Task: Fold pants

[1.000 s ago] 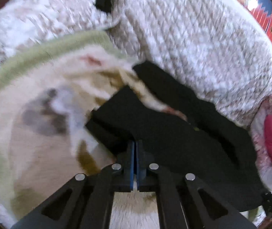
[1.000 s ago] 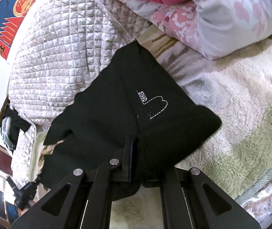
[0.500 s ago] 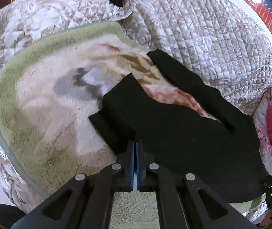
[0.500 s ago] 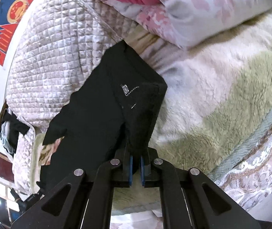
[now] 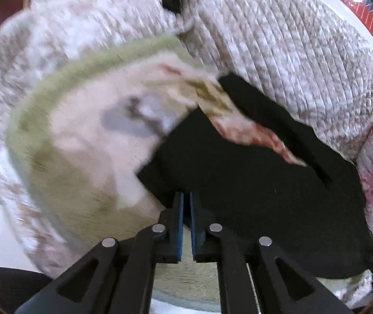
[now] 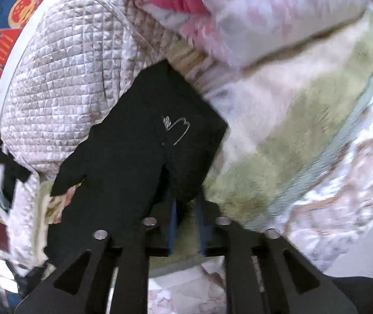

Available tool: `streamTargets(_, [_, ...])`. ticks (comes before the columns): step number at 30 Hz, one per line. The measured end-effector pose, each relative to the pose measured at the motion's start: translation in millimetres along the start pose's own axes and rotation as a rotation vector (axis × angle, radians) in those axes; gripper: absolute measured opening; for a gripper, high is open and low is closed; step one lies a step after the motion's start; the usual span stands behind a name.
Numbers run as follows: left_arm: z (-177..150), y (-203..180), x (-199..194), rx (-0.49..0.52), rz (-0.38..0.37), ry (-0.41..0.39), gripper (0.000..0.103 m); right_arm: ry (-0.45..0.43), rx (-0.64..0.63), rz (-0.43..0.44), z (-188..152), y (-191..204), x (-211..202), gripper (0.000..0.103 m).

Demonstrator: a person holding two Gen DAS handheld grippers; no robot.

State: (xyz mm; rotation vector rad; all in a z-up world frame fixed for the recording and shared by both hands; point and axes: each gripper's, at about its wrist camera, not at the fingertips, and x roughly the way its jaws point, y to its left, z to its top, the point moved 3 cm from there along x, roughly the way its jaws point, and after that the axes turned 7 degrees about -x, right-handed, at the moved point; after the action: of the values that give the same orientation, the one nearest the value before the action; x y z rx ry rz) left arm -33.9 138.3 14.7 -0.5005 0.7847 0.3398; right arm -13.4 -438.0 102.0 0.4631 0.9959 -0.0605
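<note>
Black pants lie spread on the fleece blanket, beside the quilted cover. The left gripper is nearly closed, pinching the pants' near edge. The right gripper stands a little apart, cloth bunched at its tips, though grip is unclear. The pink pillow sits beyond.

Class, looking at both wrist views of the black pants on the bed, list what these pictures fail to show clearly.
- Left wrist view: whether the left hand-held gripper pinches the black pants; the cloth edge hides the fingertips.
- Right wrist view: the right hand-held gripper tips, covered by hanging fabric.
- Right wrist view: the white logo, too small to read.
- Both views: the fleece blanket pattern, motion-blurred.
</note>
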Motion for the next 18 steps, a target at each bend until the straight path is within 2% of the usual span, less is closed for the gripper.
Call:
streamTargets(2, [8,1,-13,0.001,0.024,-0.061,0.012,-0.085,-0.034,-0.109,6,0,-18,0.022])
streamTargets(3, [12,-2,-18,0.007,0.022,-0.079,0.016,-0.127,-0.045,-0.13,12,1,-25,0.022])
streamTargets(5, [18,-15,-20,0.044,-0.008,-0.101,0.027,-0.146,-0.088,-0.115,20,9,-23,0.022])
streamTargets(7, [21,-33,-14,0.093,-0.052,-0.087,0.036,-0.101,-0.173,-0.041,25,30,-7,0.022])
streamTargets(8, [20,-46,-6,0.135,-0.084,-0.058,0.038,-0.073,-0.219,-0.015,26,40,4,0.022])
streamTargets(10, [17,-67,14,0.194,-0.127,-0.014,0.038,-0.018,-0.289,-0.017,26,50,27,0.022])
streamTargets(12, [14,-68,37,0.205,-0.073,0.033,0.038,0.034,-0.301,-0.06,25,46,49,0.022])
streamTargets(14, [14,-48,59,0.142,0.018,0.091,0.038,0.063,-0.267,-0.113,23,29,63,0.022])
streamTargets(15, [12,-33,65,0.113,0.069,0.113,0.033,0.051,-0.239,-0.109,21,20,63,0.026])
streamTargets(16, [11,-22,66,0.091,0.071,0.114,0.019,0.035,-0.214,-0.096,21,15,61,0.026])
streamTargets(18, [15,-10,55,0.062,0.076,0.071,0.017,0.006,-0.206,-0.123,24,12,55,0.028])
